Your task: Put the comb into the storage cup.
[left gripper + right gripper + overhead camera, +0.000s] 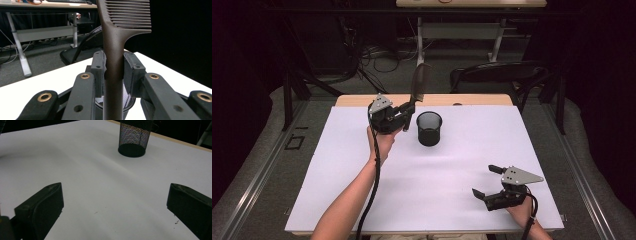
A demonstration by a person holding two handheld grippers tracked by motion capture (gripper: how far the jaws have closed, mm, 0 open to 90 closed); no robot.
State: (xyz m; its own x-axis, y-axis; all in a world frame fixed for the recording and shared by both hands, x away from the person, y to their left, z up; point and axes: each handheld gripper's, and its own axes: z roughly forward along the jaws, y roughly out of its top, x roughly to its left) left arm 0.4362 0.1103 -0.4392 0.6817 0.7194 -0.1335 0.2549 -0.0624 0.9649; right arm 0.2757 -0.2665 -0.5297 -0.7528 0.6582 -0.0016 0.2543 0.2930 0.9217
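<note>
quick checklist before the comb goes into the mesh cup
1. Grip: left gripper has its pads clamped on the comb handle: ok.
2. Comb attitude: upright, teeth end up: ok.
3. Mesh cup upright on the table, mouth open: ok.
4. Comb over the cup mouth: the left gripper view shows the cup right below the handle, but the high view shows the comb left of the cup: cannot tell.
5. Right gripper out of the way: jaws open, nothing between them, resting near the table's front right corner: ok.
</note>
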